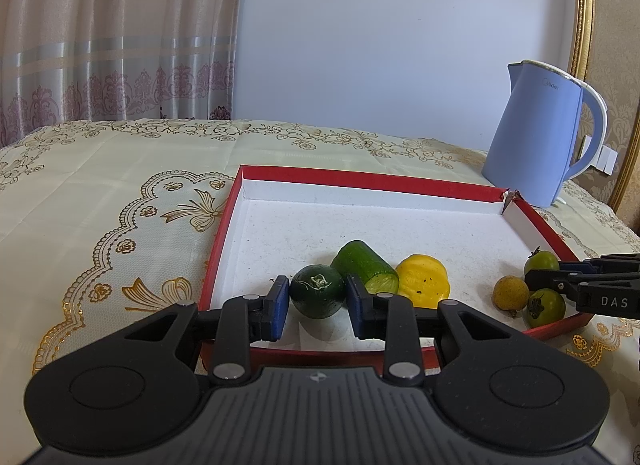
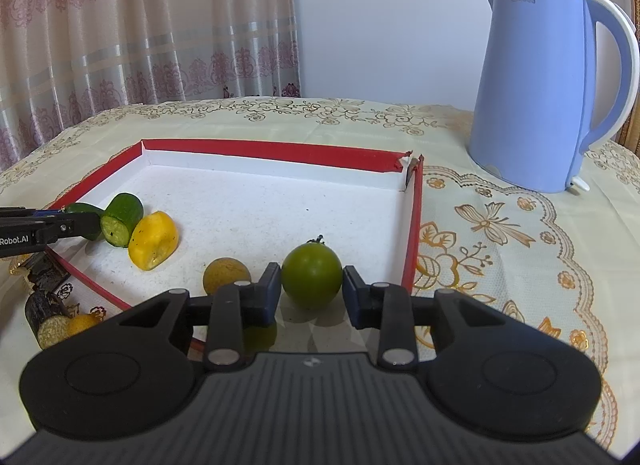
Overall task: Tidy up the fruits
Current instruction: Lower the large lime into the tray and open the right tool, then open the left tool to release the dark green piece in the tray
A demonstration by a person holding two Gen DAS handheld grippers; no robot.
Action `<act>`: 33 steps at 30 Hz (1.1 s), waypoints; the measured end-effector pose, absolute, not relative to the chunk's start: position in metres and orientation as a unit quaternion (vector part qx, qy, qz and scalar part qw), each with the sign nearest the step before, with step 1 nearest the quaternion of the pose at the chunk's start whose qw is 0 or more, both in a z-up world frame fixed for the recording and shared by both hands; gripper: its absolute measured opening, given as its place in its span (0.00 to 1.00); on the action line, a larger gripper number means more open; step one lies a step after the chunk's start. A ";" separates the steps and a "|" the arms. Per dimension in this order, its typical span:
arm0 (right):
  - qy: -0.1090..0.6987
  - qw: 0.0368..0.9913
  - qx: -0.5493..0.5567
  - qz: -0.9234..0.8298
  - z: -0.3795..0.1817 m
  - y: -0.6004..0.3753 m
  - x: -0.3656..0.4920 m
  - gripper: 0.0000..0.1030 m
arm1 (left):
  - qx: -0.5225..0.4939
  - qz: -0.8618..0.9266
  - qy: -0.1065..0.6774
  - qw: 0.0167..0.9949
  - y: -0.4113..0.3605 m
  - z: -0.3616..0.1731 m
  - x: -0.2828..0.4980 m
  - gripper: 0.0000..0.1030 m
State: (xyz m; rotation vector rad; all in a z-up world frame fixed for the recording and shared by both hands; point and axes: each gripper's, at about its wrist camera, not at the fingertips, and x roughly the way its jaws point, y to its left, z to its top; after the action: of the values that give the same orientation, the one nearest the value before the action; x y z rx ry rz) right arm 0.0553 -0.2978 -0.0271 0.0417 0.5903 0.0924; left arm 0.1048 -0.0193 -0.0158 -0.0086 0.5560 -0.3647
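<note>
A red-rimmed white tray (image 1: 362,177) (image 2: 264,149) holds the fruit. My left gripper (image 1: 318,301) is open with its blue pads either side of a dark green round fruit (image 1: 317,291), small gaps showing. Beside it lie a cut cucumber piece (image 1: 366,265) (image 2: 120,217) and a yellow fruit (image 1: 424,281) (image 2: 154,241). My right gripper (image 2: 311,289) is open around a green tomato (image 2: 312,275), which rests on the tray floor. A small tan round fruit (image 2: 226,275) (image 1: 511,293) lies left of it. A second green tomato (image 1: 542,261) shows in the left wrist view.
A blue electric kettle (image 2: 536,93) (image 1: 536,137) stands behind the tray's far right corner. Dark cut vegetable pieces (image 2: 46,315) and a small orange fruit (image 2: 82,323) lie on the patterned tablecloth (image 1: 100,193) outside the tray's left side. Curtains hang behind.
</note>
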 end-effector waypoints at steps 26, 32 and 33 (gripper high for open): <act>0.268 0.962 0.033 0.041 -0.015 -0.303 0.043 0.55 | -0.004 -0.178 0.273 0.946 -0.018 -0.016 0.105 0.29; 0.227 0.971 0.048 0.052 -0.003 -0.302 0.023 0.83 | -0.003 -0.177 0.272 0.946 -0.018 -0.015 0.105 0.29; 0.214 0.974 0.052 0.051 -0.002 -0.301 0.017 0.85 | -0.003 -0.177 0.272 0.946 -0.018 -0.015 0.105 0.29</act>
State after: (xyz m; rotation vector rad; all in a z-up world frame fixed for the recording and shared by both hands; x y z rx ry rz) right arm 0.0165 -0.3012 -0.0022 0.1053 0.4326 0.1038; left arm 0.1049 -0.0182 -0.0153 -0.0053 0.5535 -0.3606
